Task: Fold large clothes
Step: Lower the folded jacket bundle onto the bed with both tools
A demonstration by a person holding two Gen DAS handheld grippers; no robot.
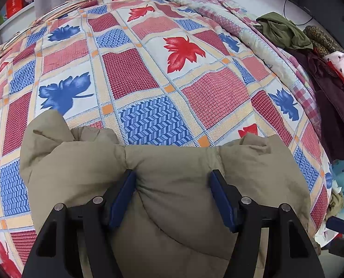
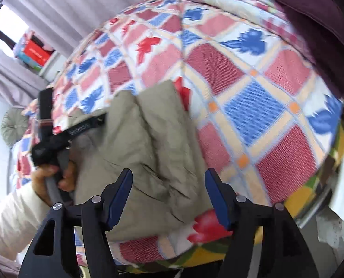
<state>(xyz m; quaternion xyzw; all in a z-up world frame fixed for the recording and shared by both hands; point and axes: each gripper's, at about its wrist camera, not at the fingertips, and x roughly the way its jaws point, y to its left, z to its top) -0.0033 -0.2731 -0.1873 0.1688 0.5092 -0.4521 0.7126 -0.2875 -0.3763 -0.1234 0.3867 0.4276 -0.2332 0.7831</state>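
A puffy khaki padded jacket (image 1: 167,185) lies folded in a bundle on the patchwork leaf-print bedspread (image 1: 130,69). My left gripper (image 1: 173,173) is open, its blue pads either side of a thick fold of the jacket, which fills the gap between them. In the right wrist view the jacket (image 2: 144,153) lies at the near left of the bed. My right gripper (image 2: 168,173) is open above the jacket's right edge, holding nothing. The left hand-held gripper (image 2: 56,136) rests on the jacket's left side, held by a hand in a white sleeve.
A pile of clothes, olive (image 1: 280,30) and dark maroon (image 1: 331,106), lies along the right side of the bed. A rolled pink quilt (image 1: 209,2) sits at the far end. Curtains (image 2: 63,7) and a shelf with boxes (image 2: 35,51) stand beyond the bed.
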